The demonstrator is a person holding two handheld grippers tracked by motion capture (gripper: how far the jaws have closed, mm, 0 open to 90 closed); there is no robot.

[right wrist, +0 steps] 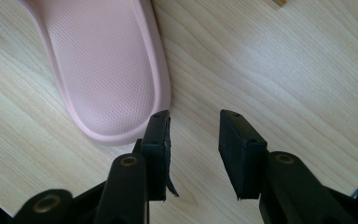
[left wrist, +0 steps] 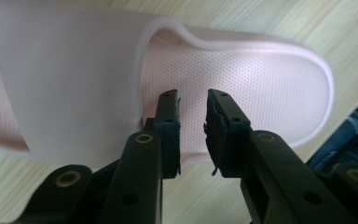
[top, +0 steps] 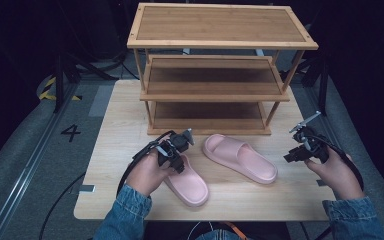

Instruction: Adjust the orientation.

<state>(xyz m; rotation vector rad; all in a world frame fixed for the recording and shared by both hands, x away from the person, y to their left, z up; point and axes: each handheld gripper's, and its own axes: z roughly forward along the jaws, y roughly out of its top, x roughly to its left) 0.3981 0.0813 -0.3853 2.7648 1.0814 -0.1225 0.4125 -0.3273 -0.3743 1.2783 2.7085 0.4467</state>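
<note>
Two pink slippers lie on the light wooden table point(top: 122, 125). The left slipper point(top: 192, 186) sits near the front edge, and my left gripper point(top: 177, 154) is down over its strap end. In the left gripper view its jaws point(left wrist: 192, 100) stand a little apart astride the slipper's near rim beside the strap, with the dotted insole point(left wrist: 251, 79) showing in the gap and no pad pressing. The right slipper point(top: 240, 157) lies slantwise in the middle. My right gripper point(top: 290, 155) hovers to its right, open over bare wood point(right wrist: 195, 119), with that slipper's rounded end point(right wrist: 107, 70) just left of its left jaw.
A three-tier bamboo shoe rack point(top: 215, 85) stands at the back of the table with bare shelves. Denim-sleeved forearms come in from the bottom edge. Cables trail from both grippers. Dark floor with marking tape surrounds the table.
</note>
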